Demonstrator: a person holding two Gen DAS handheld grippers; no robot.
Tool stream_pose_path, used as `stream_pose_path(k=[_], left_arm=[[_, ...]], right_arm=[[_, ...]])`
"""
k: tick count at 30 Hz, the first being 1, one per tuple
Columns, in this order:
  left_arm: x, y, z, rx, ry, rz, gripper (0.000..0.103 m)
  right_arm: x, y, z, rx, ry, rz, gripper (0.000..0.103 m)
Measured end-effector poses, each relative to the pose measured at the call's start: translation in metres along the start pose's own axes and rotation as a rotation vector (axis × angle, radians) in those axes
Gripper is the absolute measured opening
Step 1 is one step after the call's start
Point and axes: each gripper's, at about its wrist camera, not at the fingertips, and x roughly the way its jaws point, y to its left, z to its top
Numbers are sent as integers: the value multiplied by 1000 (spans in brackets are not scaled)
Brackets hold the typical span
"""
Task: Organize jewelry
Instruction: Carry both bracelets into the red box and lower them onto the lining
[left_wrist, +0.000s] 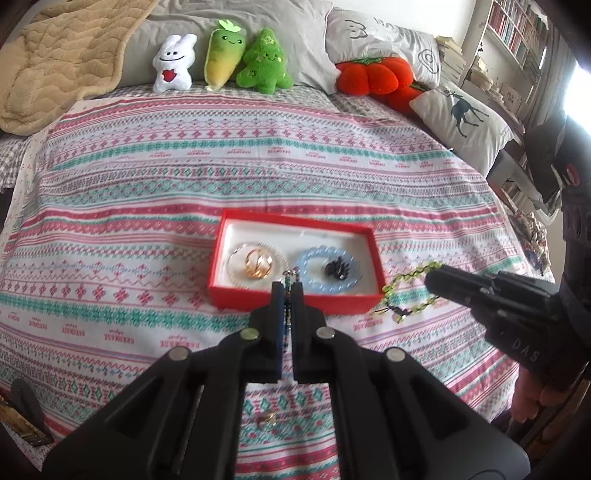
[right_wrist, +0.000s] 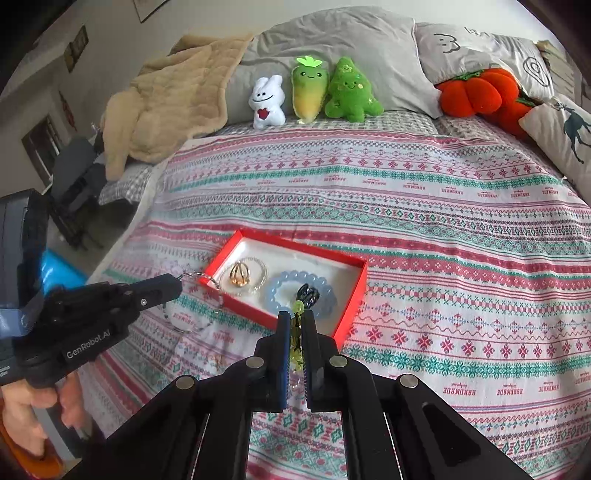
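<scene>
Patterned pink, teal and white bedspread (left_wrist: 147, 184) fills both views. Nearest the lens, at lower centre of the left wrist view, the left gripper (left_wrist: 287, 288) pinches a dark beaded chain (left_wrist: 287, 314) between nearly closed fingers, just in front of the red box (left_wrist: 295, 301). At lower centre of the right wrist view, the right gripper (right_wrist: 296, 318) clamps a green beaded bracelet (left_wrist: 413, 291), its loop lying on the cover beside the box's right wall. Inside the white-lined box sit a clear bead bracelet (left_wrist: 257, 263) ringing a gold ring (left_wrist: 258, 262), and, to its right, a pale blue bead bracelet (left_wrist: 328, 267) around a small black piece (left_wrist: 337, 270). Far back, against grey pillows (left_wrist: 258, 37), stand a white bunny plush (left_wrist: 173, 63), a radish plush (left_wrist: 224, 55), a green tree plush (left_wrist: 266, 61) and a red pumpkin cushion (left_wrist: 376, 75).
</scene>
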Motion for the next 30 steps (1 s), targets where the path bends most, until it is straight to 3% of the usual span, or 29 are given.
stream_pose_path(k=[7,18,30], left_arm=[[19,-11,23,-28,9,-63,4],[61,28,28,-85,54,21,4],[82,40,22,-67,85,89,4]], right_arm=[[1,-8,14,39,-35,8,6],[8,-8,29,50,-88,38,6],[42,21,35,5,-56,112,6]])
